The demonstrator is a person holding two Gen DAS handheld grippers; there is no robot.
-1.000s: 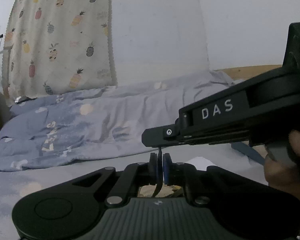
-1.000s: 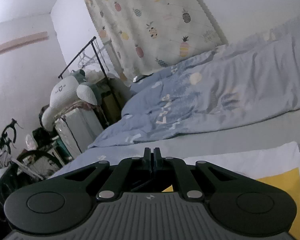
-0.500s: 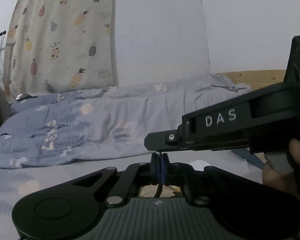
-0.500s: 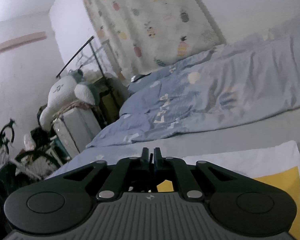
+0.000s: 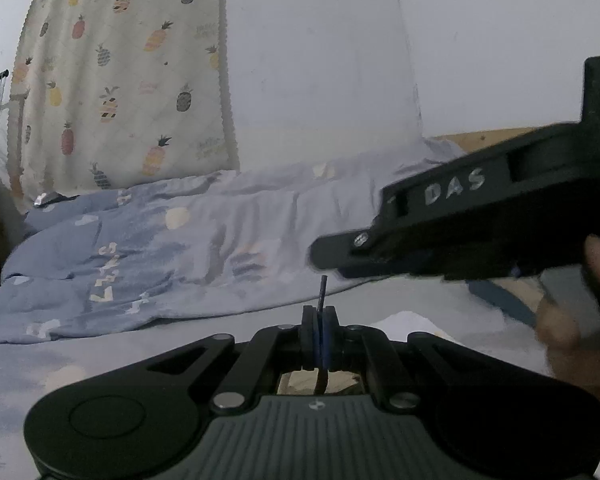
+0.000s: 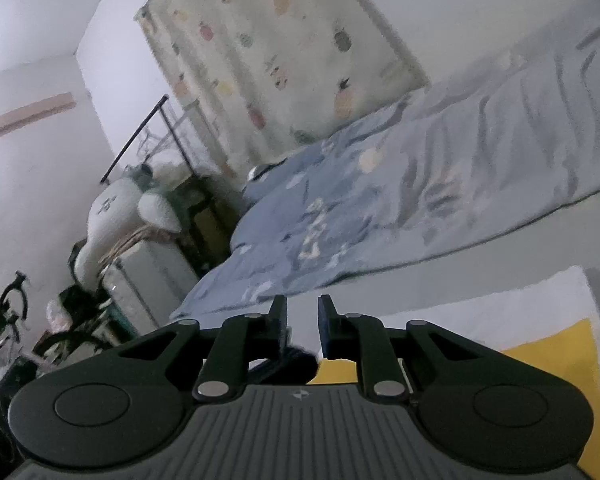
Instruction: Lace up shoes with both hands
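Pinching a dark shoelace [image 5: 322,296] between closed pads, the left gripper [image 5: 319,334] is held level, with the lace's stiff tip left standing clear above the fingers — a hold judged to keep the end presented for threading or for a handover. The right gripper [image 6: 302,326] is seen with its jaws parted and nothing between them; in the left view it is blurred, off to the right of the lace tip and apart from it. No shoe can be made out in either view; only a tan patch is glimpsed beneath the left gripper's linkage. The work is set on a grey bed sheet [image 5: 140,344] — a white-and-yellow cloth [image 6: 540,320] is spread on it. A blue patterned duvet [image 5: 180,248] is bunched behind, and a pineapple-print curtain [image 5: 120,80] hangs on the wall.
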